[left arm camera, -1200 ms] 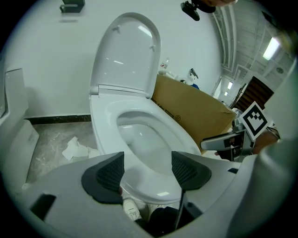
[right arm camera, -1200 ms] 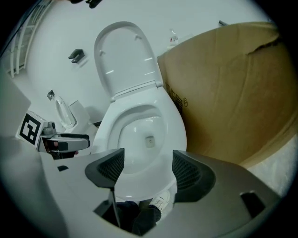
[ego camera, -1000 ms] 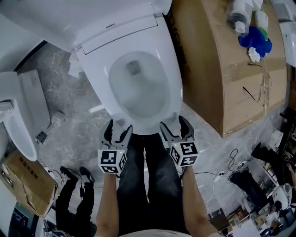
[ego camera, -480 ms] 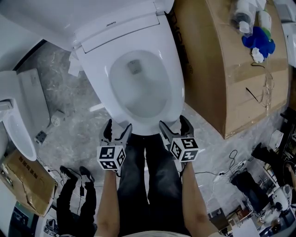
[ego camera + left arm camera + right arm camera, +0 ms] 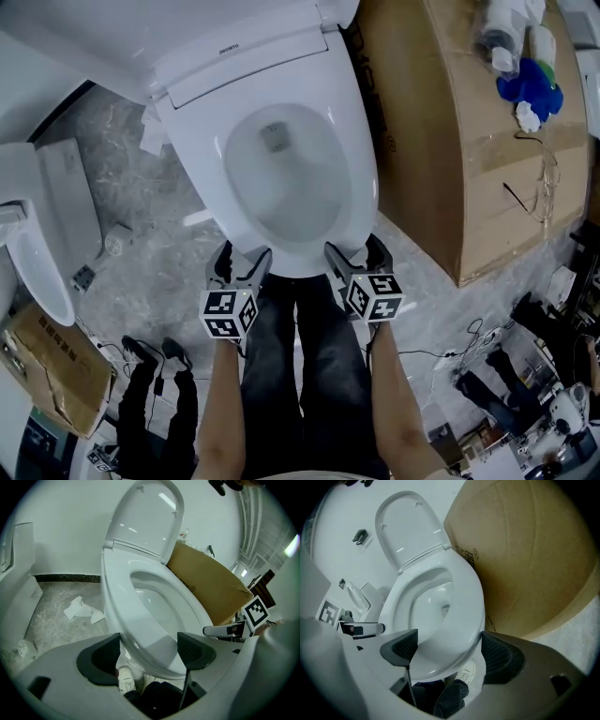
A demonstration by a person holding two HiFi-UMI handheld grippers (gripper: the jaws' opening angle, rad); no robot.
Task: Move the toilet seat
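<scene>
The white oval plastic toilet seat (image 5: 199, 169) lies flat on the white ceramic bowl (image 5: 281, 183). Its front edge points at me and its white lid (image 5: 145, 520) stands raised against the wall behind.

My left gripper (image 5: 242, 255) hangs at the seat's front left curve, tilted downward. Its jaws have just been opening and now stand wide apart. In the left gripper view the seat's front rim (image 5: 123, 616) runs between the two dark ribbed pads (image 5: 101, 656), but I cannot see either pad pressing on it.

My right gripper (image 5: 354, 248) sits at the front right curve, its jaws likewise just opened and spread wide. In the right gripper view the rim (image 5: 466, 616) fills the gap between the pads (image 5: 499, 653). The outer pad is just beside the seat's edge, and I cannot tell whether it touches.

My legs in dark trousers (image 5: 300, 366) stand right up against the front of the bowl, and one white shoe (image 5: 125, 679) shows under the rim.

Just to the right of the toilet is a big brown cardboard box (image 5: 459, 141), with a blue object (image 5: 530, 84) and some white items on top. The grey marbled floor (image 5: 159, 244) carries crumpled white paper scraps (image 5: 82, 609) to the left of the bowl. Further left stands a second white toilet (image 5: 37, 225).
</scene>
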